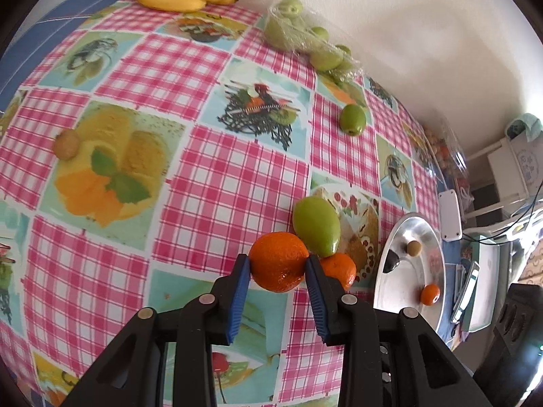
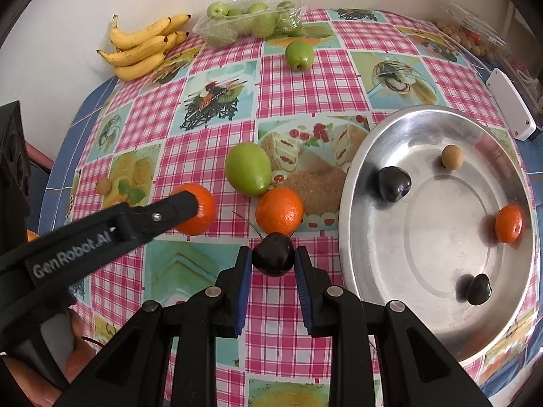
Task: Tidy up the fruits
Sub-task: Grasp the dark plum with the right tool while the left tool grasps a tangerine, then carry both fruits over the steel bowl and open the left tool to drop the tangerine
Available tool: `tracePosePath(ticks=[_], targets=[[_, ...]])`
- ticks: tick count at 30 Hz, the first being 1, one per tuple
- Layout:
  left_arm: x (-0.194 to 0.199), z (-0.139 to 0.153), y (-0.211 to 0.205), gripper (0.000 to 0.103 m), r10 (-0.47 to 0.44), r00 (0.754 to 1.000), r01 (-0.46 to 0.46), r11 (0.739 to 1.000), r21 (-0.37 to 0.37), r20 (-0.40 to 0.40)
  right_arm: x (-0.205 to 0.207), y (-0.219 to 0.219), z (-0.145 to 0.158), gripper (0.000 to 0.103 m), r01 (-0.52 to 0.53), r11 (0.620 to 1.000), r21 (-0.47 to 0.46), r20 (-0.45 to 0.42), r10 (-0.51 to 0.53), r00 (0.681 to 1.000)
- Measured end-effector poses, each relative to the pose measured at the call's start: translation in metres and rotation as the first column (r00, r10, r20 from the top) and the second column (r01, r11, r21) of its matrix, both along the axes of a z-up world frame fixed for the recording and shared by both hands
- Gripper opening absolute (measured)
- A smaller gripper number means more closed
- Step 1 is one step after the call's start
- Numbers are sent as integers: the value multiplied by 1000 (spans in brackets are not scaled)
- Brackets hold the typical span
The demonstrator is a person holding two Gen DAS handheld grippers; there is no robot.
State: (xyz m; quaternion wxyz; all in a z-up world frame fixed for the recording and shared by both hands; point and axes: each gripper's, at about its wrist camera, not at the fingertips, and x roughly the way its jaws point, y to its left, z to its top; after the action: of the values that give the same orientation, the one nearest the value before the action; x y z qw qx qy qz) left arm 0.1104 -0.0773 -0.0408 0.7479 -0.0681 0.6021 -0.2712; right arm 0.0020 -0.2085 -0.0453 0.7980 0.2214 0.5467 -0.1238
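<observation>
My left gripper point(image 1: 277, 264) is shut on an orange tangerine point(image 1: 279, 261) and holds it above the checked tablecloth; it also shows in the right wrist view point(image 2: 197, 213). My right gripper point(image 2: 273, 259) is shut on a dark cherry point(image 2: 273, 254) just left of the metal bowl point(image 2: 359, 176). The bowl holds a tangerine point(image 2: 508, 223), two dark cherries point(image 2: 394, 183) point(image 2: 478, 289) and a small tan fruit point(image 2: 452, 157). A second tangerine point(image 2: 279, 210) and a green fruit point(image 2: 248, 169) lie on the table between the grippers.
Bananas point(image 2: 142, 45) and a plastic tray of green fruits point(image 2: 251, 22) sit at the back by the wall. One loose green fruit point(image 2: 298, 55) and a small tan fruit point(image 2: 103, 186) lie on the cloth. A white box point(image 2: 510, 105) and a clear fruit tray point(image 2: 465, 34) stand at the right.
</observation>
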Motion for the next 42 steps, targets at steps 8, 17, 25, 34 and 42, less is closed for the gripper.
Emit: tracePosePath(ticks=[8,17,25,34,42], targets=[[-2,7,1,36,8,1000,-8,1000,17,19,-5,-7,2,27,13,1000,9,0,-13,1000],[-8,11,-6,36,-2,1000,1,1000,19,30,-16,-24,9,27,47,999,15,12,-47,999],[-20,19,-24,36,-39,998,39,999,9,48,-35,-52,18,27,111,994,18,34,-111,993],[-47,27,-60,36,-134,988,133,991,18,76,-62,-92,19,27,210,977,33,35,-211,977],[-77,25,-96,36,-232,969,229,973,44,91,-87,-123,17,27,290,957,21,28,-291,956]])
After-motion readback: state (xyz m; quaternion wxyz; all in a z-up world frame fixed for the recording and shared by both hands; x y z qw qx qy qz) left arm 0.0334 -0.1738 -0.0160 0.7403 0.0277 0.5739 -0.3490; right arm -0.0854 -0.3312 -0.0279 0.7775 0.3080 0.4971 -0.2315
